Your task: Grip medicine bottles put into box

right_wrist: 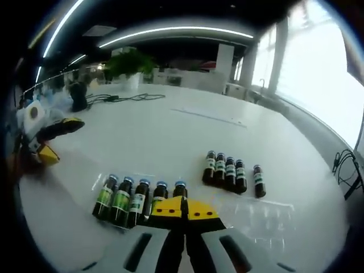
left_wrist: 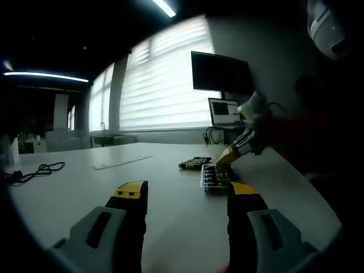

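The left gripper [left_wrist: 187,196] has its jaws spread wide, with bare white desk [left_wrist: 85,182] between the yellow tips and nothing held. Ahead of them and a little toward the right jaw, well apart from both tips, sits the clear box [left_wrist: 215,177] with dark bottles standing in it; just beyond it a loose group of medicine bottles [left_wrist: 194,163] lies on the desk. The other gripper comes in from the right in this view, its yellow tip just above the box.

In the right gripper view the right gripper [right_wrist: 185,211] shows its jaws pressed together, the two yellow tips meeting with nothing between them. Their tips sit right at the near end of a row of five bottles [right_wrist: 133,199] with blue caps and green labels, standing in the clear box [right_wrist: 250,219], whose transparent compartments stretch off to the right of the jaws. Whether the tips touch the nearest bottle cannot be told. Further ahead and to the right, five more bottles [right_wrist: 230,173] stand on the desk [right_wrist: 170,136], four bunched together and one slightly aside. The left gripper [right_wrist: 54,133] shows at the left edge.
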Demonstrator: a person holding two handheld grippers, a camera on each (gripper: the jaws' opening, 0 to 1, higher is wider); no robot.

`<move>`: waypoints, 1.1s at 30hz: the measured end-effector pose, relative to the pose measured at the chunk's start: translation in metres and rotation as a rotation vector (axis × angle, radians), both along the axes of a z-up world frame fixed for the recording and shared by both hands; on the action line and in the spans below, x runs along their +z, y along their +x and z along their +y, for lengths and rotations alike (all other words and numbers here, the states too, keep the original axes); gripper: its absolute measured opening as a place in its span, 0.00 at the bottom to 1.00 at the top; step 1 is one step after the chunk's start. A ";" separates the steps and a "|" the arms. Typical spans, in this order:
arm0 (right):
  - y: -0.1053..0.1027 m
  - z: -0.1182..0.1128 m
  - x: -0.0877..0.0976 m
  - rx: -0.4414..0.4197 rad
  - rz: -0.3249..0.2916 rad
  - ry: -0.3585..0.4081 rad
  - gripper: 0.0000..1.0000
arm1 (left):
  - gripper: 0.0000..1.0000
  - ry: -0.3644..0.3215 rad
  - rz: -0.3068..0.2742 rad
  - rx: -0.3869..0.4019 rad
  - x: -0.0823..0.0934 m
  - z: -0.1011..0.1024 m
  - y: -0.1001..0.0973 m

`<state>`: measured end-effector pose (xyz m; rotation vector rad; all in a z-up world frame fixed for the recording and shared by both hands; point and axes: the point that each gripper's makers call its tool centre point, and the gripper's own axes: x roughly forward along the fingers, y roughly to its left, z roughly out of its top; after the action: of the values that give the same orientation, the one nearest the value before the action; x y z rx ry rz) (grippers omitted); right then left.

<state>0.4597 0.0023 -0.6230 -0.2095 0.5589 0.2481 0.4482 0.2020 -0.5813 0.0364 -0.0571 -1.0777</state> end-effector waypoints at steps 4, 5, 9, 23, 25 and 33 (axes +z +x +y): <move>-0.001 -0.002 -0.002 -0.005 0.001 0.005 0.00 | 0.49 0.001 -0.001 -0.002 0.000 0.000 0.000; -0.001 -0.001 -0.002 -0.006 0.002 0.011 0.00 | 0.49 0.000 -0.001 -0.003 0.000 0.000 0.000; -0.002 0.001 -0.002 0.000 -0.004 0.015 0.00 | 0.49 0.000 -0.001 -0.003 0.000 0.000 0.000; -0.006 0.002 -0.001 -0.030 0.005 0.066 0.00 | 0.49 0.002 -0.002 -0.005 0.000 0.000 -0.001; -0.001 -0.001 0.003 -0.042 -0.026 0.047 0.00 | 0.49 0.001 -0.001 -0.004 0.000 0.000 0.000; 0.011 -0.001 -0.002 -0.027 -0.011 0.026 0.00 | 0.49 0.000 -0.001 -0.002 0.000 0.000 0.000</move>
<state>0.4704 0.0014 -0.6248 -0.1780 0.5474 0.2283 0.4485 0.2023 -0.5813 0.0367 -0.0581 -1.0802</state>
